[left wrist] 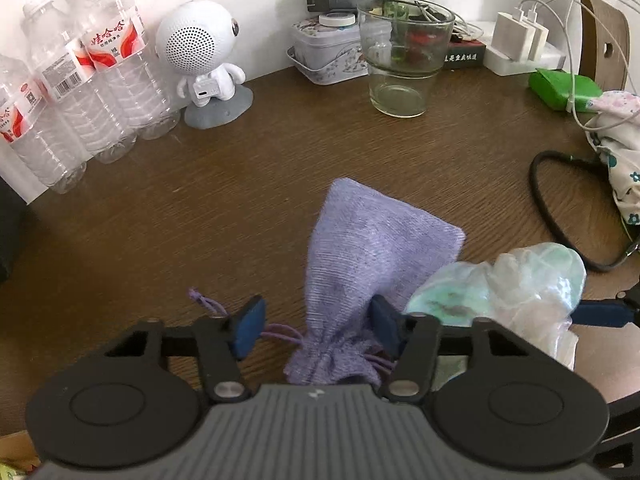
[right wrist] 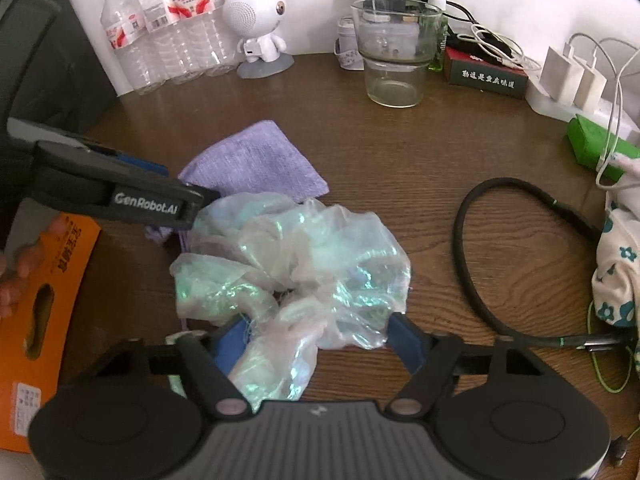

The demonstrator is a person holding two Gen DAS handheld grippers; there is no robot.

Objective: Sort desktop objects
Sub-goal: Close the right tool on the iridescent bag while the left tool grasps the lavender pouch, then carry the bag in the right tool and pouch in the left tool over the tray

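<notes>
A purple drawstring pouch [left wrist: 360,248] lies on the brown desk [left wrist: 200,208]. My left gripper [left wrist: 316,326] is open, with its jaws on either side of the pouch's gathered neck. An iridescent sheer scrunchie [right wrist: 296,256] lies just right of the pouch; it also shows in the left wrist view [left wrist: 504,288]. My right gripper [right wrist: 320,338] is open, its jaws spread around the near side of the scrunchie. The pouch [right wrist: 256,160] lies beyond it, with the left gripper's arm [right wrist: 120,196] over its left part.
Water bottles [left wrist: 80,80], a white robot speaker [left wrist: 200,52], a tin box [left wrist: 328,52] and a glass cup [left wrist: 400,56] line the back. Chargers [right wrist: 572,76], a green box [right wrist: 600,148], a black hoop [right wrist: 520,256] and floral cloth [right wrist: 616,264] are right. An orange package [right wrist: 36,320] is left.
</notes>
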